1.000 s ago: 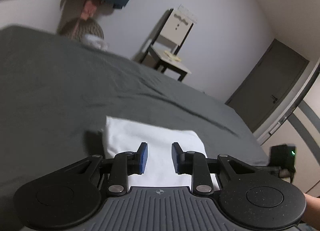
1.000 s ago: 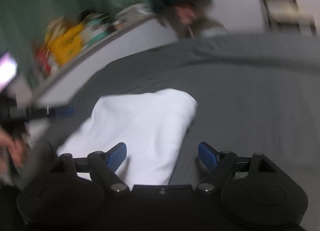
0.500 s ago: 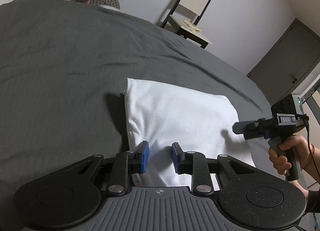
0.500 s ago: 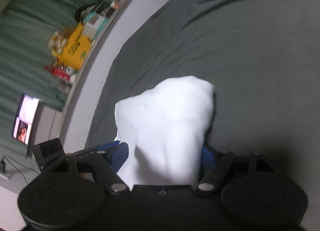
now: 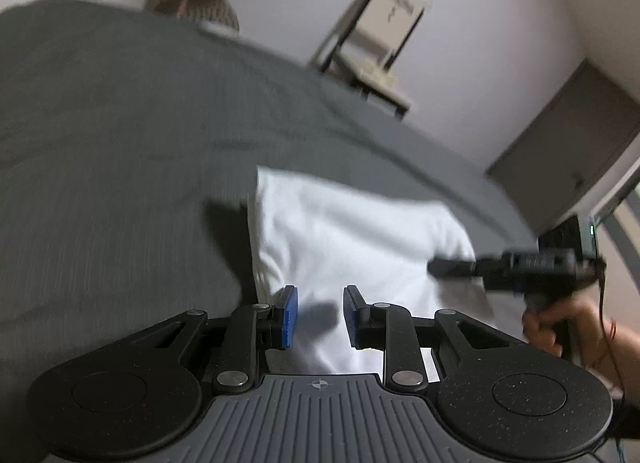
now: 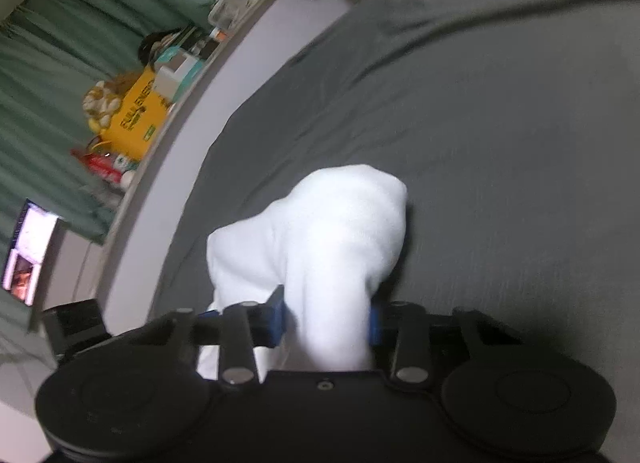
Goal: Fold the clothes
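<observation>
My right gripper [image 6: 326, 323] is closing on a bunched fold of the shirt [image 6: 340, 231] to lift it, while my left gripper [image 5: 318, 317] hovers over its near edge, narrowly open and empty.

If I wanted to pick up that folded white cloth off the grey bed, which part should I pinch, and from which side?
Probably a thick folded edge, from the side, low over the grey bed. The white cloth lies as a flat stack, so only its edges give something to pinch. The right gripper is closing its jaws around a bunched end. The left gripper hovers over the near edge, gripping nothing.
</observation>
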`<state>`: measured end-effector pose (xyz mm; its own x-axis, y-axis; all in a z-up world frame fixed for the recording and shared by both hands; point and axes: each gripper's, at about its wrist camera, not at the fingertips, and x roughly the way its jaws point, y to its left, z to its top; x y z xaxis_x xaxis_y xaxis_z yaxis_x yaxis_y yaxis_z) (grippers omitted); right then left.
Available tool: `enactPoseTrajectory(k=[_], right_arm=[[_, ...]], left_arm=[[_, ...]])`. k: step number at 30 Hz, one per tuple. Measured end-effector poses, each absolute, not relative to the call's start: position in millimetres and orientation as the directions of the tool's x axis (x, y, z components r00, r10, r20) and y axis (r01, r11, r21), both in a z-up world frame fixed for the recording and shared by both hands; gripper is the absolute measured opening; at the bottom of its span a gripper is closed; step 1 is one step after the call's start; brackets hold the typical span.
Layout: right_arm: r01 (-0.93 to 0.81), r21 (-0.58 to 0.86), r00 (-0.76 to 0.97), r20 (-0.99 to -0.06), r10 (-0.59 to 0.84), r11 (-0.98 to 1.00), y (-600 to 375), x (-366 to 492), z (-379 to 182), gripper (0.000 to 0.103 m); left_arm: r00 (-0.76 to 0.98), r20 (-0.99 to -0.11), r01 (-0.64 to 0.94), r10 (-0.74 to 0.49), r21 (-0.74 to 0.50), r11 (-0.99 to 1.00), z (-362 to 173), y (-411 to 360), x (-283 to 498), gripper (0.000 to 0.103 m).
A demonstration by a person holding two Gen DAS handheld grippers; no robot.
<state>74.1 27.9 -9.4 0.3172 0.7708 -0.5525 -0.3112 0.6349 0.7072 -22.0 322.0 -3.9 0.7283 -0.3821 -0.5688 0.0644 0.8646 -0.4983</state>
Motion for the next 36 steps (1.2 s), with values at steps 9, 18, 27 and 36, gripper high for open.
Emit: enactPoseTrajectory(k=[9, 18, 27, 36], right_arm=[[-0.389, 0.553, 0.408, -0.613, 0.676, 0.737, -18, 100, 48, 0.026], [-0.304, 0.352, 0.526, -0.713, 0.464, 0.885, -178, 194, 91, 0.027], [-0.119, 0.197, 0.559, -0.797, 0.230, 0.973, -273, 266, 70, 0.028], [0.103, 0.140, 0.625, -0.780, 0.045, 0.985, -282, 256, 29, 0.081]], left_arm=[[0.763, -0.504, 0.143, -0.405, -0.480, 0.866, 3, 312, -22, 0.026], [0.731, -0.498, 0.279, -0.467, -0.406, 0.870, 7, 285, -20, 0.026], [0.780, -0.427, 0.239, -0.458, -0.473, 0.848, 7, 300, -15, 0.026], [0.777, -0.419, 0.246, -0.469, -0.484, 0.840, -1, 298, -15, 0.026]])
